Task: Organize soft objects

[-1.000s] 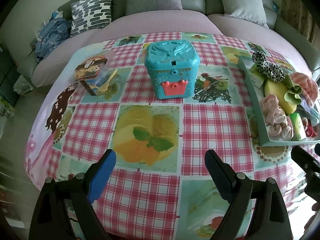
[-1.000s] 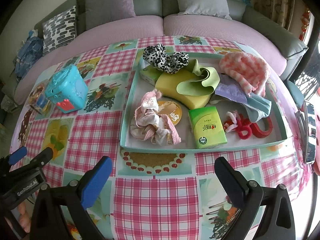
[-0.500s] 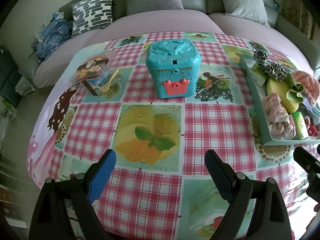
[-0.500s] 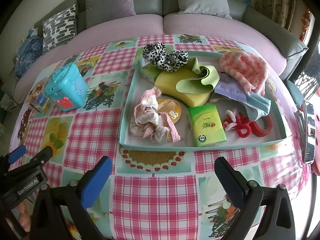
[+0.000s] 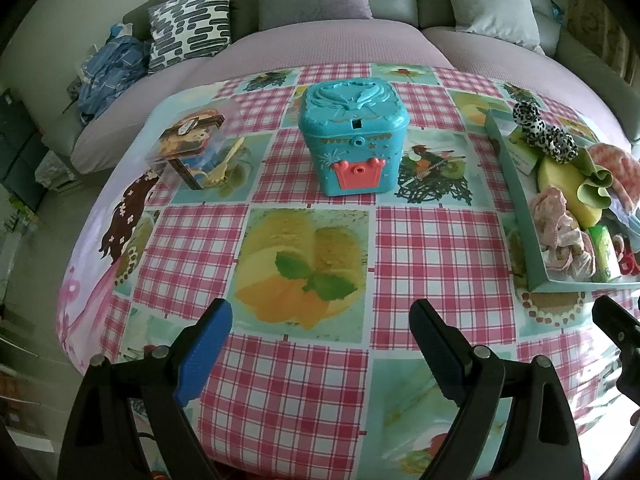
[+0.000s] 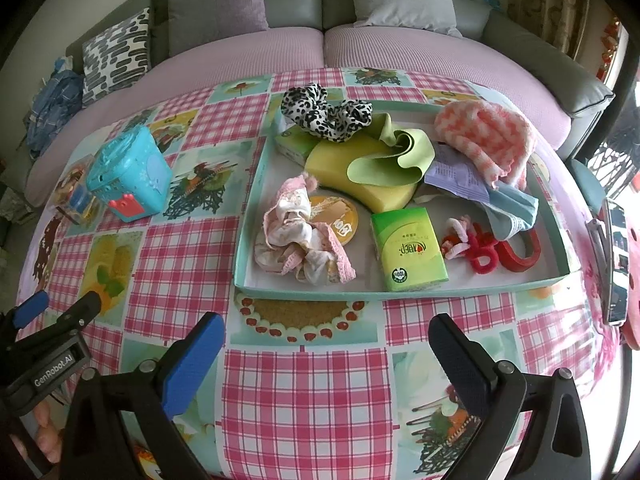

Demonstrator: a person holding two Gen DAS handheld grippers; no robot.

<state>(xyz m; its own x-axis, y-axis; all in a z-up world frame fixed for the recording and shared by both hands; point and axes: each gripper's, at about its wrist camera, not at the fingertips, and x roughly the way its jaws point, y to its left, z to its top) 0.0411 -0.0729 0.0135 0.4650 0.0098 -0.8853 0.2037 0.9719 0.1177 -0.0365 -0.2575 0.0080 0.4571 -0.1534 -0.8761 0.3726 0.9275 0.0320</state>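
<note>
A teal tray on the checked tablecloth holds soft things: a leopard-print scrunchie, a pink frilly cloth, a yellow sponge under a green cloth, a pink knitted piece, red hair ties and a green tissue pack. My right gripper is open and empty, in front of the tray's near wall. My left gripper is open and empty over the table, well short of the teal plastic box. The tray also shows in the left wrist view.
A small clear box with a picture lid stands left of the teal box. A sofa with cushions runs behind the table. A phone-like object lies at the table's right edge. The left gripper shows in the right wrist view.
Both grippers have drawn back slightly from the table; the teal box and the tray look a little farther and lower in view. Nothing on the table has moved.
</note>
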